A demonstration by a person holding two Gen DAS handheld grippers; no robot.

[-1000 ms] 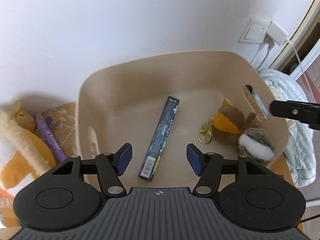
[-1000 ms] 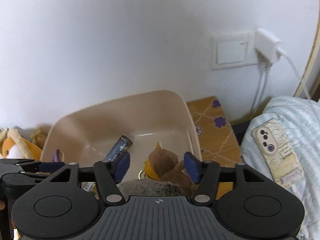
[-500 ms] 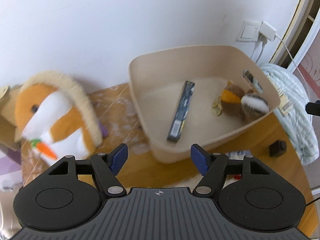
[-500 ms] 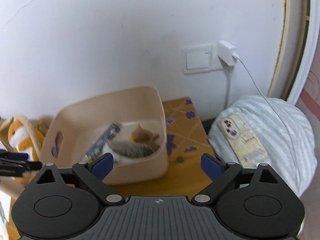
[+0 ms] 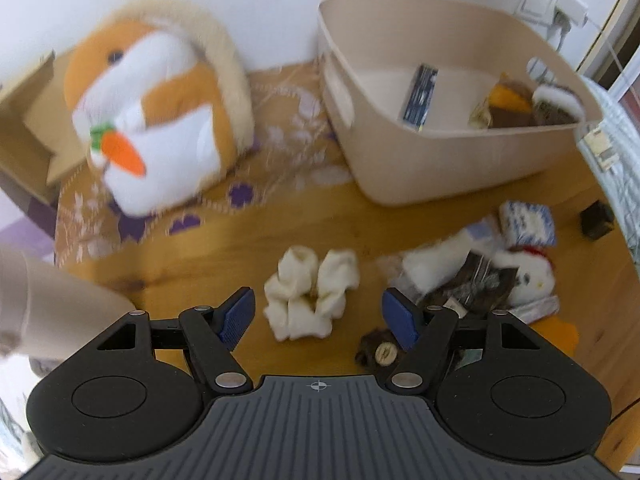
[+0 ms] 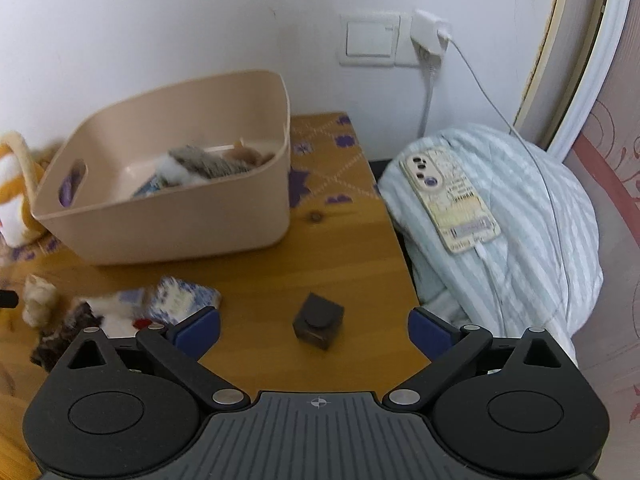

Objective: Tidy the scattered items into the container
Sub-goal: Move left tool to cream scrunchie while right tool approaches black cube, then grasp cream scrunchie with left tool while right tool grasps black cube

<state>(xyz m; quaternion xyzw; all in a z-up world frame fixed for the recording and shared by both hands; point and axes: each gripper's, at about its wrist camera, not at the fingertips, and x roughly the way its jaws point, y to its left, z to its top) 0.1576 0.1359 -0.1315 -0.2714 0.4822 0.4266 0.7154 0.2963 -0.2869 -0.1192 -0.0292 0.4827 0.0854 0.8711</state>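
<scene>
My jaws stood apart on both sides, with nothing between the pads. My left gripper (image 5: 318, 312) had just been opening a little, and its blue pads framed a cream fluffy scrunchie (image 5: 310, 294) lying on the wooden table (image 5: 460, 220) below, without touching it. My right gripper (image 6: 314, 330) had just been opening much wider, to about its fullest spread; a small dark cube (image 6: 318, 322) sat on the table between and just beyond its fingers, also untouched.

The beige container (image 5: 440, 148) stood at the back of the table near the wall. Inside it lay a long dark blue box (image 5: 418, 98) and a brown and orange plush keychain (image 5: 508, 106) beside a grey and white furry toy (image 5: 558, 106). From my right wrist the same container (image 6: 180, 216) showed the grey furry toy (image 6: 200, 164) resting near its right wall.

In front of the container a heap of things remained loose on the table: a blue and white packet (image 5: 528, 224), a white plush with a red collar (image 5: 528, 276), some dark brown striped fabric (image 5: 476, 286) and a small dark furry piece with a round button (image 5: 378, 354) close to my left gripper's right finger. The picture was too blurred there to tell them apart more finely.

A large orange and white plush holding a carrot (image 5: 156, 108) sat to the left of the container on a patterned cloth (image 5: 280, 148). To the right of the table a phone (image 6: 450, 196) lay on a striped blanket (image 6: 532, 240), with a white cable running up to a charger (image 6: 430, 32) on the wall.
</scene>
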